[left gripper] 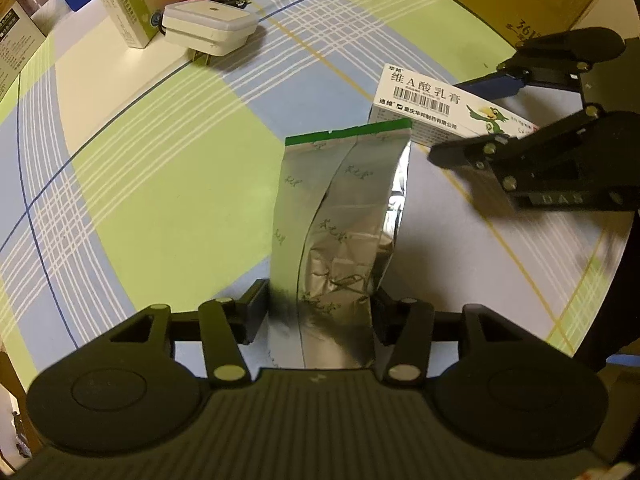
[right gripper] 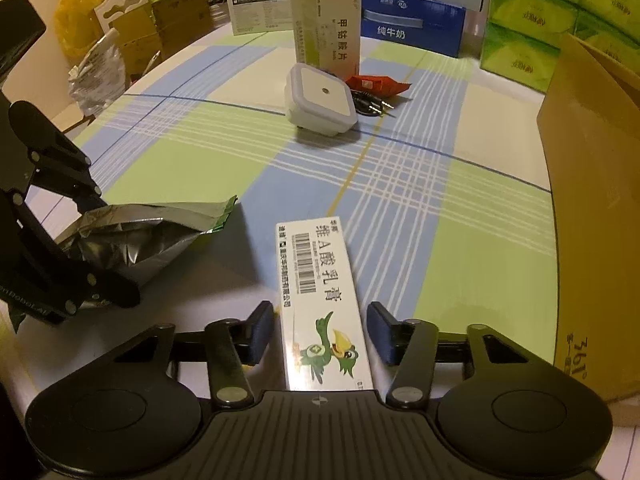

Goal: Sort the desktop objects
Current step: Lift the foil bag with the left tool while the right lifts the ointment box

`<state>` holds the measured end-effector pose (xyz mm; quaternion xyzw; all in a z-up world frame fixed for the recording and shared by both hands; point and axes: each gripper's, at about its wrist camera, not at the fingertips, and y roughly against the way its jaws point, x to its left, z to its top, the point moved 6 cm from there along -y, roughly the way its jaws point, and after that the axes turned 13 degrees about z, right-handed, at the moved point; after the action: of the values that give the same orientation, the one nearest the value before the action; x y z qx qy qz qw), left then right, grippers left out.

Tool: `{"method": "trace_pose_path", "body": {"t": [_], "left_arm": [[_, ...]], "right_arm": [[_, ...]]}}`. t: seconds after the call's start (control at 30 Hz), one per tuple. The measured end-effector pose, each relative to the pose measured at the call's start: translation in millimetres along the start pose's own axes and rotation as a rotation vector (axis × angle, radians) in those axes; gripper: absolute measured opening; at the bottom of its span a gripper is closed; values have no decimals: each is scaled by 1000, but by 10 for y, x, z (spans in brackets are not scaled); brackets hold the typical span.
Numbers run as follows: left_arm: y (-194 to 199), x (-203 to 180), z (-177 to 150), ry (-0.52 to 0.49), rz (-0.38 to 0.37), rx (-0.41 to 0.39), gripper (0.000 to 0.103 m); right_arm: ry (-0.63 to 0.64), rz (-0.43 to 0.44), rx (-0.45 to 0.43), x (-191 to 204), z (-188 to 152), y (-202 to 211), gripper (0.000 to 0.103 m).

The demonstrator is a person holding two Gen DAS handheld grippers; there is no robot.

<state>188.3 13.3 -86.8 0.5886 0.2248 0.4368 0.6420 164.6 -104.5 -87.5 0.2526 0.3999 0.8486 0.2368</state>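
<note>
We see a blue milk carton (right gripper: 412, 30) far back, green tissue packs (right gripper: 532, 20) far right, yellow bag (right gripper: 78, 8) far left.

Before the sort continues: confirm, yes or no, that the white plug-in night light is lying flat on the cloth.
No: the white night light is tipped up on its prongs, leaning by the upright medicine box.

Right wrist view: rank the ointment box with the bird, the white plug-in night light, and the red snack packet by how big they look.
1. Ointment box, though it lies nearest the camera, between the right gripper fingers, which inflates it.
2. White night light.
3. Red packet, partly hidden behind the light.
</note>
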Motion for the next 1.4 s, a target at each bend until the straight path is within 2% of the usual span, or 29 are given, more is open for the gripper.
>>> {"method": "trace_pose_path", "body": {"t": [0.13,0.3,0.33,0.43,0.57,1.13,1.4], "left_arm": [[-2,-2,-9,0,-2,-4,52],[-1,-24,-17,4,3,-15,57],[0,-25,-17,9,3,-15,56],[25,-38,-10,12,1,-22,42],[45,-62,-7,8,12,-19,38],[298,-167,16,42,45,-2,37],[367,-200,25,116,50,0,37]], "right_arm": [[42,-12,5,47,-6,-17,37],[36,-13,2,42,-16,-17,36],[26,-9,-1,37,-18,-10,36],[-15,12,-13,26,-18,16,35],[-32,15,-28,41,-12,64,35],[-74,-10,-93,66,-110,363,35],[-108,-30,-140,54,-184,514,35]]}}
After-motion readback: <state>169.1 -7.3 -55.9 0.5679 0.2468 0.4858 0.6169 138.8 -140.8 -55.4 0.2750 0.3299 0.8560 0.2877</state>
